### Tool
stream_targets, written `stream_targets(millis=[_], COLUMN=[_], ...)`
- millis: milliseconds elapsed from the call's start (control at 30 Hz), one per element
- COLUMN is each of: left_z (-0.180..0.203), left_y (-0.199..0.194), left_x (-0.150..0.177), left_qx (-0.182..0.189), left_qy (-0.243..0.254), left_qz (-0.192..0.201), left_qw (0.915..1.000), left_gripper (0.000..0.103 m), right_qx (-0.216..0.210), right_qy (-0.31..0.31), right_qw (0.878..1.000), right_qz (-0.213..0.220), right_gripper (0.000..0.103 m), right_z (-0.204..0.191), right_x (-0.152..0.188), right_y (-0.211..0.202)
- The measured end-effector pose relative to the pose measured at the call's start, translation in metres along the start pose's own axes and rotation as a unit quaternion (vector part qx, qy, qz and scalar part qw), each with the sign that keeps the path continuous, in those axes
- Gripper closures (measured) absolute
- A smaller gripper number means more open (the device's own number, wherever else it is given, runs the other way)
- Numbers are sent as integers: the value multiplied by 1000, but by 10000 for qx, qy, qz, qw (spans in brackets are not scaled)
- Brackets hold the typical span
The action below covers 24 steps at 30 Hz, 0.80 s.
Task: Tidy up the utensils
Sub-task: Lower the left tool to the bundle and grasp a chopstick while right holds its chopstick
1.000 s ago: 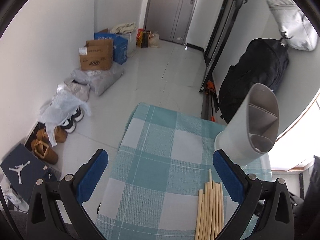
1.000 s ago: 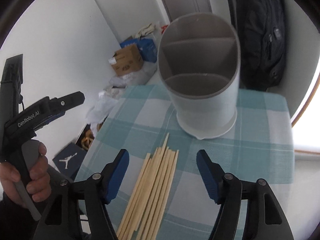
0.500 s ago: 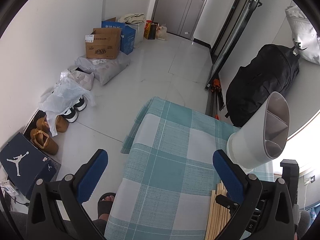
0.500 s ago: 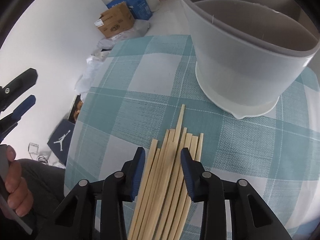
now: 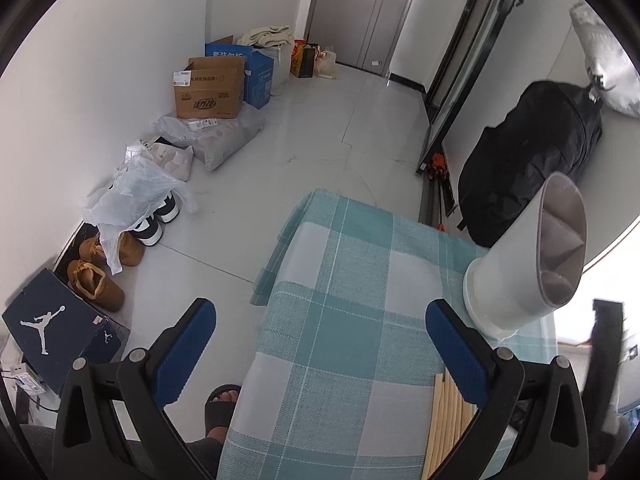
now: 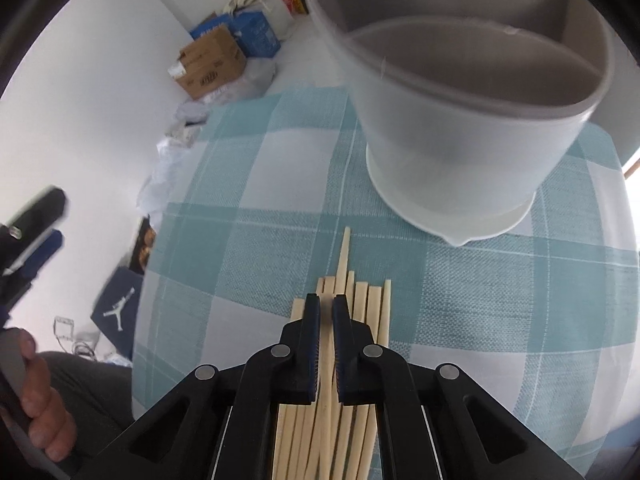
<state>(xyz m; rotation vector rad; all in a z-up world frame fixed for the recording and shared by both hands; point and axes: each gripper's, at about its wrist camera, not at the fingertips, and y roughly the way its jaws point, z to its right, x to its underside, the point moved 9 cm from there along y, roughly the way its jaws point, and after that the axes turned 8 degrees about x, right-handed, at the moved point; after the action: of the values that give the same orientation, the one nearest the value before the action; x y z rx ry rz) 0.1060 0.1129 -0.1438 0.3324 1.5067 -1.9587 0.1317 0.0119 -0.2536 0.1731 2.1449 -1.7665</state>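
Several pale wooden chopsticks point(image 6: 368, 308) lie side by side on the teal checked tablecloth point(image 6: 260, 220), in front of a white, partitioned utensil holder point(image 6: 460, 160). My right gripper point(image 6: 326, 304) is down on the bundle. Its blue pads are closing on one chopstick point(image 6: 343, 264), whose tip sticks out past the others toward the holder. My left gripper point(image 5: 320, 308) hangs open over the cloth's left part with nothing between its fingers. In the left wrist view the holder point(image 5: 516, 276) stands to its right, and the chopstick ends point(image 5: 448, 412) show behind the right finger.
The cloth-covered table point(image 5: 340, 280) is small, with its edges close. On the floor to the left lie shoes point(image 5: 96, 276), a shoebox point(image 5: 60, 328), bags and cardboard boxes point(image 5: 210, 92). A black bag point(image 5: 528, 160) leans behind the holder. A sandalled foot point(image 5: 222, 404) is beside the table.
My right gripper came down onto the chopsticks and its jaws went from wide open to closed around one. In the left wrist view the table has slid right; its jaws stay open.
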Motion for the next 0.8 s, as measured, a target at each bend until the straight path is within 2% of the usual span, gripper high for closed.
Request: stream_targets(millis=[167, 267, 433, 633, 700, 800], left_z=[17, 32, 52, 60, 62, 60], left_y=[17, 27, 40, 45, 49, 56], left_x=[24, 47, 78, 89, 92, 97], left_qx=[99, 193, 321, 296, 212, -101], left_qy=[426, 794, 1150, 1097, 1139, 1300], left_qz=[-534, -941, -1500, -1806, -1815, -1849], left_qw=[9976, 9922, 9815, 9770, 9765, 9741], left_gripper=[1, 1, 4, 12, 12, 12], right_qx=[-344, -529, -949, -1135, -1127, -1114], right_qy=[282, 481, 1024, 1236, 1239, 1249], right_qw=[9967, 9919, 9808, 9714, 9702, 9696], right_qz=[685, 1045, 1363, 1682, 1749, 1784], right_gripper=[98, 98, 98, 98, 98, 98], right_z=[10, 24, 50, 71, 76, 85], right_x=[-10, -11, -10, -10, -7, 0], right_y=[-37, -61, -89, -114, -120, -126])
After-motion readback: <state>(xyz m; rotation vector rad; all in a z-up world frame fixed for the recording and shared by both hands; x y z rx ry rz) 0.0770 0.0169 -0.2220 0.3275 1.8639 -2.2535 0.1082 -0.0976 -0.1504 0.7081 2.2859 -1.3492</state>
